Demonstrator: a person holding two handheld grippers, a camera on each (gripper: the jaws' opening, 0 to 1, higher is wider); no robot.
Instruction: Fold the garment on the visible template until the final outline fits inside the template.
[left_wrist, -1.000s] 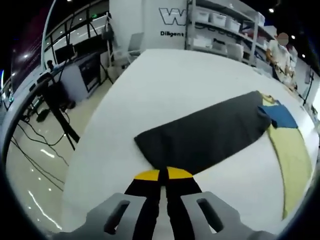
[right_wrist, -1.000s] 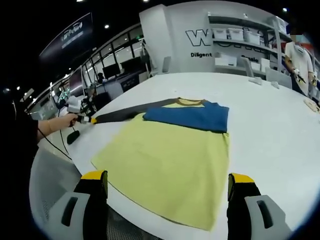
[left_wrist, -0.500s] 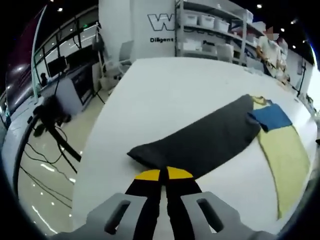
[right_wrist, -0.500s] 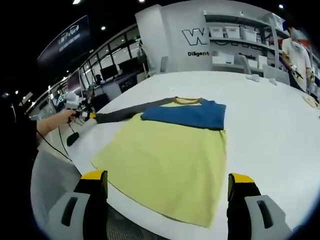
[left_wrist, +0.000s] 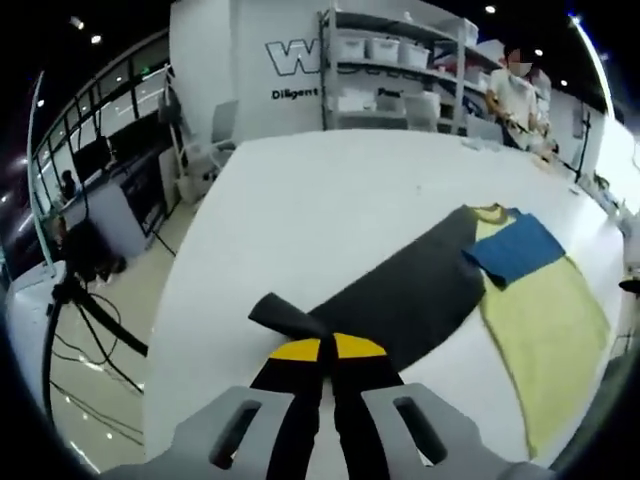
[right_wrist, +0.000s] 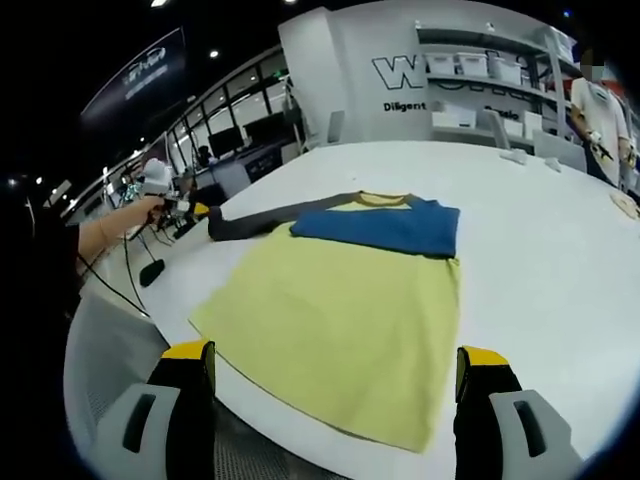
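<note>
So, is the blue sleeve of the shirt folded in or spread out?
Folded in. The blue sleeve lies across the yellow body, below the collar.

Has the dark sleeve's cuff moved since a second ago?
Yes. In the right gripper view the left gripper has lifted the dark sleeve cuff and drawn it in toward the yellow shirt body, which has stayed put on the table.

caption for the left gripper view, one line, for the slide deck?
Left gripper, fingers shut on the dark sleeve cuff, lifting it off the white table beside the yellow shirt body.
</note>
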